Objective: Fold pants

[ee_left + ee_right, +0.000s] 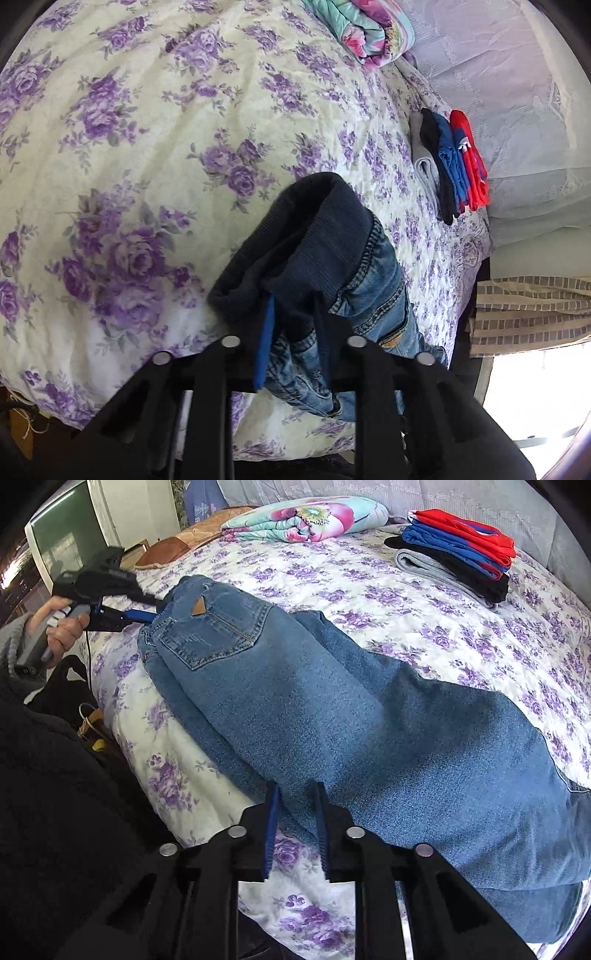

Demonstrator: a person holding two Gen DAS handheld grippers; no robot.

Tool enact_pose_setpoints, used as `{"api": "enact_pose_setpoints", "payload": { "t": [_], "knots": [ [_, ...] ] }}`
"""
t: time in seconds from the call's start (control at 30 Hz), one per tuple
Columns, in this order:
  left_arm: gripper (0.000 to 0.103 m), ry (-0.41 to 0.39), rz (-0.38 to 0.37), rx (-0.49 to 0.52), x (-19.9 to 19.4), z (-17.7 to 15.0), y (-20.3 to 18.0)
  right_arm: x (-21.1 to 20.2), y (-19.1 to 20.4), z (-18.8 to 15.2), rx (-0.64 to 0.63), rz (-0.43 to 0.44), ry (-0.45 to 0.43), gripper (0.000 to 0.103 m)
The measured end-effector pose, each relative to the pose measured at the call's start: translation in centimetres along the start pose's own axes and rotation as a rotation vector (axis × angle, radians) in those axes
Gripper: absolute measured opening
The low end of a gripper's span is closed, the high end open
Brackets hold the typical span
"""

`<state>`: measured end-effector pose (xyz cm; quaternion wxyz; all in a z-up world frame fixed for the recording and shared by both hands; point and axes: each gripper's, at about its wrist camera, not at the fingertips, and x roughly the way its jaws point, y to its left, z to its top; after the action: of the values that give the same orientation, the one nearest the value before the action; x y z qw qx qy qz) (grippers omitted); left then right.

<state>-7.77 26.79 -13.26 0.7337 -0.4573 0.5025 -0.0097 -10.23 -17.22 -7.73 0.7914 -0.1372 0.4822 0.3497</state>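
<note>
Blue denim pants (332, 709) lie lengthwise on the floral bed cover (443, 627), back pocket facing up, legs doubled over each other. In the left wrist view my left gripper (294, 300) is shut on the bunched dark ribbed waistband (314, 236), with denim (373, 295) hanging beside it. The right wrist view shows that same left gripper (156, 615) at the far left, held by a hand (62, 627), pinching the waist end. My right gripper (297, 786) is shut on the near edge of the legs, where denim passes between its fingers.
A stack of folded clothes (458, 554), red, blue, black and grey, sits at the back right of the bed. A folded floral quilt (306, 517) lies at the back. A screen (62, 542) stands far left. The bed edge (472, 258) drops off beside striped fabric (532, 314).
</note>
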Motion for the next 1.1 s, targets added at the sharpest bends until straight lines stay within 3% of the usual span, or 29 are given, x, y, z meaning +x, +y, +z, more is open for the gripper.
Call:
{"api": "enact_pose_setpoints", "payload": {
  "t": [0.07,0.13,0.23,0.3,0.33,0.47,0.57,0.6,0.67,0.7,0.8,0.83,0.93,0.97,1.0,1.03,1.1],
  "knots": [
    [0.0,-0.024,0.009,-0.011,-1.1,-0.2,0.8,-0.3,0.1,0.0,0.001,0.0,-0.007,0.013],
    [0.0,-0.052,0.032,-0.013,-2.2,-0.4,1.3,-0.4,0.2,-0.1,0.0,-0.001,-0.005,0.011],
    [0.0,0.005,-0.065,-0.037,-2.5,-0.9,1.2,0.0,0.0,-0.2,0.017,0.004,0.0,0.011],
    [0.019,0.019,-0.038,-0.005,-2.1,-1.4,0.2,0.4,0.0,-0.2,0.021,0.003,0.01,0.011],
    [0.035,0.015,-0.032,-0.003,-1.7,-1.5,-0.1,0.5,0.0,-0.2,0.019,0.001,0.011,0.011],
    [0.055,-0.001,-0.014,-0.043,0.4,-1.1,-0.4,0.6,0.0,-0.2,0.019,0.008,0.012,0.011],
    [0.061,-0.028,0.014,-0.03,1.3,-0.7,-1.3,0.6,0.1,-0.2,0.021,0.012,0.016,0.011],
    [0.059,-0.03,0.032,-0.025,1.4,-0.7,-1.6,0.6,0.1,-0.2,0.022,0.01,0.015,0.011],
    [0.025,-0.049,0.1,0.014,1.1,-0.9,-1.7,0.6,0.1,-0.3,0.027,0.01,0.012,0.011],
    [0.021,-0.053,0.117,0.031,0.9,-0.9,-1.5,0.6,0.1,-0.4,0.033,0.01,0.01,0.011],
    [0.011,-0.056,0.062,-0.014,-0.4,-1.4,0.4,0.5,0.5,-0.7,0.036,0.006,0.008,0.011],
    [0.002,-0.072,0.07,-0.019,-1.2,-1.7,0.8,0.5,0.7,-0.9,0.033,0.007,0.01,0.007],
    [0.002,-0.071,0.049,-0.011,-2.3,-2.3,1.5,0.8,1.6,-1.3,0.018,0.047,0.042,0.001],
    [0.001,-0.065,0.064,-0.005,-2.3,-2.4,1.6,1.3,2.2,-1.7,-0.013,0.018,0.061,0.001],
    [0.0,-0.067,0.124,-0.018,-2.5,-2.6,1.9,1.8,2.5,-2.0,-0.039,-0.005,0.08,0.001],
    [0.0,-0.065,0.117,-0.03,-2.9,-2.8,2.0,1.9,2.4,-2.2,-0.035,0.005,0.087,0.001],
    [0.0,-0.078,0.032,-0.031,-4.3,-3.4,1.7,0.6,1.4,-2.4,0.041,0.05,0.036,0.001]
  ]
}}
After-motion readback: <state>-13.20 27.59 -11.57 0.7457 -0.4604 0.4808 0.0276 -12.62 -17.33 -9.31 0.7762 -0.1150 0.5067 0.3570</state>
